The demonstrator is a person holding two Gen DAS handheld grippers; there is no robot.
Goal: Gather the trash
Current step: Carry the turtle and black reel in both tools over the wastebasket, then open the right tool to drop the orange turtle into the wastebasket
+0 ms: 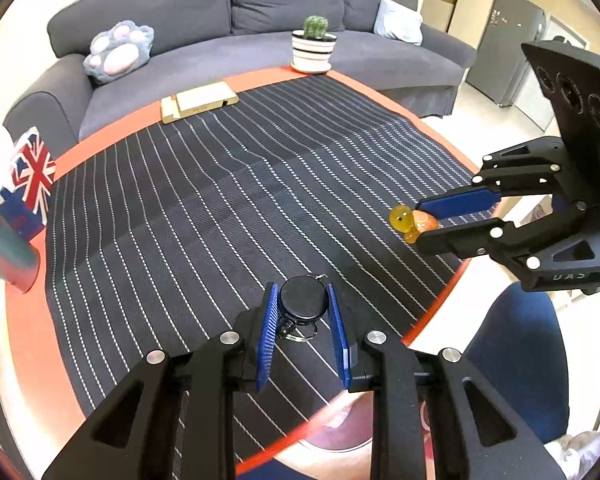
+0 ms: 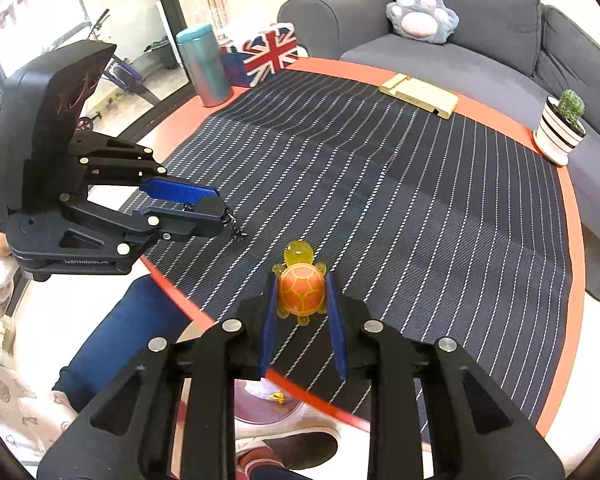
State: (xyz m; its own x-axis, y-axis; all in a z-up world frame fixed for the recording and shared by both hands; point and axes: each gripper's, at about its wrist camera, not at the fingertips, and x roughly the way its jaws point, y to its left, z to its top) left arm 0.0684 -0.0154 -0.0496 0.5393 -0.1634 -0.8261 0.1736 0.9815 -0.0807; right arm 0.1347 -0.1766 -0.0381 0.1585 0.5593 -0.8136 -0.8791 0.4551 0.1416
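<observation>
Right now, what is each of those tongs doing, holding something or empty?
Left tongs: closed around the black badge reel.
Right tongs: closed around the orange toy turtle.

- My left gripper [image 1: 303, 312]: black frame, blue finger pads, silver pivot pins.
- My right gripper [image 2: 302, 300]: same black frame, blue pads.
- Badge reel [image 1: 303, 300]: glossy black disc.
- Toy turtle [image 2: 301, 286]: orange shell with yellow line pattern, translucent yellow head and legs.
- Table [image 1: 112, 148]: orange-red surface.
- Table mat [image 1: 260, 184]: dark navy, thin white dotted stripes.
- Sofa [image 1: 260, 12]: dark grey.
- Paw cushion [image 1: 118, 50]: grey-blue with pink pads.
- Plant pot [image 1: 313, 53]: white with black horizontal stripes; green cactus [image 1: 315, 27].
- Box [image 2: 266, 56]: Union Jack pattern in red, white, blue.
- Tumbler [image 2: 203, 65]: teal.
- Wooden stand [image 1: 199, 101]: pale cream.
</observation>
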